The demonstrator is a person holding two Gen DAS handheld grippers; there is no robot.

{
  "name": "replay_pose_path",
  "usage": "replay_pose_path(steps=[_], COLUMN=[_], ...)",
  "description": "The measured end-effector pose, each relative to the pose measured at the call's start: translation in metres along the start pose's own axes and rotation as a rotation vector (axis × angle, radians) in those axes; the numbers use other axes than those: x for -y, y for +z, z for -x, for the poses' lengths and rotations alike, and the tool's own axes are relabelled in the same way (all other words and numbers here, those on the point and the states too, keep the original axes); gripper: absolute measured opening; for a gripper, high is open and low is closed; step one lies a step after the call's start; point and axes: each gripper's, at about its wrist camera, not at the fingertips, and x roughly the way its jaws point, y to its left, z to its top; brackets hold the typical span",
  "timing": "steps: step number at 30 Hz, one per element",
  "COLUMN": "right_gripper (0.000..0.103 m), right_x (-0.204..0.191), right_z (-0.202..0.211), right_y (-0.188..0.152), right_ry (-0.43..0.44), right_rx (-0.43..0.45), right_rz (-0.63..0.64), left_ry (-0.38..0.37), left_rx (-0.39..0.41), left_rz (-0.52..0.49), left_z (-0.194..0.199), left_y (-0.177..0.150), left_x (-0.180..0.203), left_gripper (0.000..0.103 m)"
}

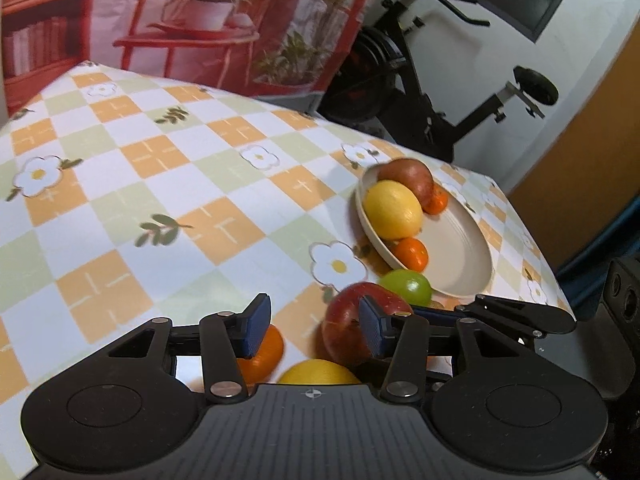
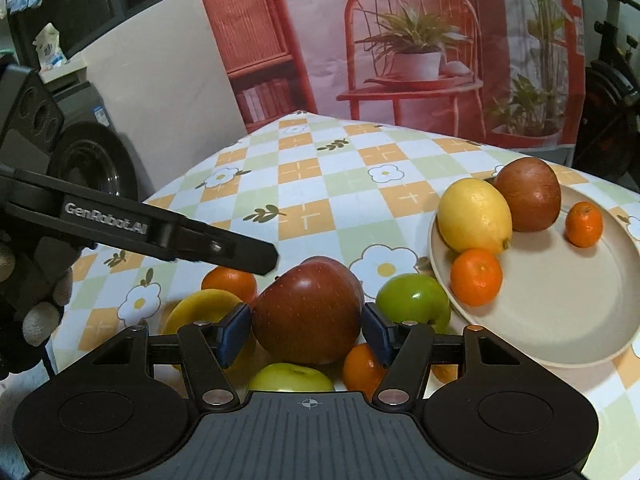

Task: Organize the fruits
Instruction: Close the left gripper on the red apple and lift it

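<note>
My right gripper [image 2: 307, 330] is shut on a red apple [image 2: 310, 314], both blue pads pressed on its sides, among the loose fruit. That apple also shows in the left wrist view [image 1: 348, 322]. My left gripper [image 1: 314, 328] is open and empty above an orange [image 1: 264, 350] and a lemon [image 1: 318, 372]. A beige plate [image 2: 560, 320] at the right holds a lemon [image 2: 474, 216], a red apple [image 2: 528, 194] and two mandarins [image 2: 476, 276]. Loose by the plate lie a green apple [image 2: 414, 298], an orange [image 2: 230, 284], a lemon [image 2: 200, 308], another green apple [image 2: 290, 376] and a mandarin [image 2: 362, 366].
The table wears a checked flower-print cloth [image 1: 160, 184]. An exercise bike [image 1: 420, 80] stands beyond the far edge. The left gripper's arm [image 2: 140, 228] crosses the left of the right wrist view. A printed backdrop [image 2: 400, 40] hangs behind the table.
</note>
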Motion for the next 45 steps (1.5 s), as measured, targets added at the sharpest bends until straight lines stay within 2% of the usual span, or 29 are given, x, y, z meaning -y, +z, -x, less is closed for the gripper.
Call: replay_pose_path(steps=[16,29,31,35,37,41,45], right_gripper=[0.054,0.052,0.052,0.052,0.052,0.052,0.055], right_x=[-0.006,-0.016,-0.014,0.000,0.002,0.002,-0.013], right_z=[0.014,0.006,0.007,0.010,0.010,0.012,0.012], right_y=[-0.011,-0.010,-0.010,-0.011,-0.011,-0.012,-0.011], right_ry=[-0.058,-0.086,-0.082,-0.013,-0.001,-0.005,-0.058], right_rx=[0.017,0.009,0.010,0.027,0.030,0.027,0.015], right_rz=[0.067,0.155,0.135,-0.027,-0.060,-0.061,0.044], left_ry=[-0.025,-0.057,-0.076,-0.089,-0.091,-0.106,-0.117], left_rx=[-0.051,-0.058,-0.042,-0.038,-0.039,-0.046,-0.064], left_rz=[-0.030,0.031,0.048,0.039,0.040,0.050,0.054], left_z=[-0.017,-0.018,-0.015,-0.014,-0.015,-0.017,-0.020], left_y=[0.001,0.002,0.003,0.005,0.005,0.005,0.003], left_x=[0.014,0.002,0.000,0.003,0.003,0.000,-0.001], left_gripper=[0.050,0.050,0.050,0.050,0.050,0.050,0.050])
